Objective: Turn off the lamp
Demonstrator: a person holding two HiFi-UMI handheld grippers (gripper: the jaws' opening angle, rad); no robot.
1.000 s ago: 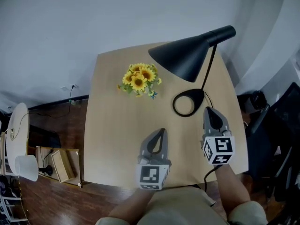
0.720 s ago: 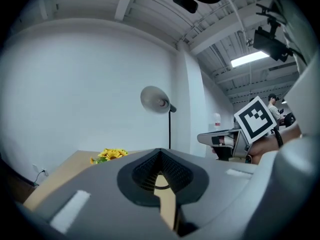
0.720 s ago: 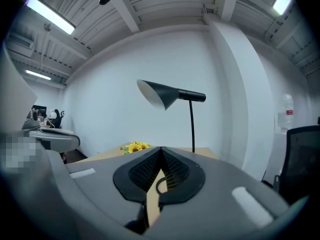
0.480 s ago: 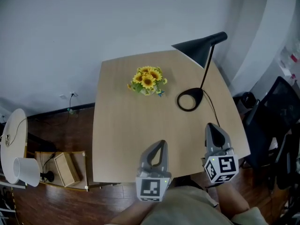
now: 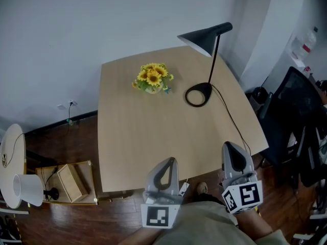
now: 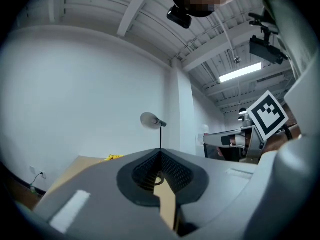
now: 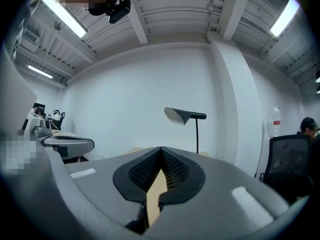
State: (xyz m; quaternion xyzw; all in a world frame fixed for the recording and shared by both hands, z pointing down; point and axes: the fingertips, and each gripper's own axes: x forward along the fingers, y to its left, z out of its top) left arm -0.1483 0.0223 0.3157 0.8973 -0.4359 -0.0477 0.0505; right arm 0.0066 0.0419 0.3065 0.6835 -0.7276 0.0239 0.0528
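Observation:
A black desk lamp [image 5: 204,34] stands at the far right of the wooden table [image 5: 138,137], its ring base [image 5: 198,94] under a thin pole. Its cord [image 5: 232,124] trails to the table's right edge. The lamp [image 6: 150,119] shows far ahead in the left gripper view, and the lamp [image 7: 181,115] also in the right gripper view. My left gripper [image 5: 171,161] hangs at the table's near edge, shut and empty. My right gripper [image 5: 229,146] is beside it off the near right corner, also shut and empty. Both are far from the lamp.
A bunch of sunflowers [image 5: 152,78] sits at the back of the table, left of the lamp. A dark office chair [image 5: 291,116] stands to the right. On the wooden floor at left are a white lamp [image 5: 20,188] and a wooden box [image 5: 66,180].
Both grippers have drawn back from beside the lamp's base to the table's near edge. The head view has pulled away, so the lamp and the flowers look farther off.

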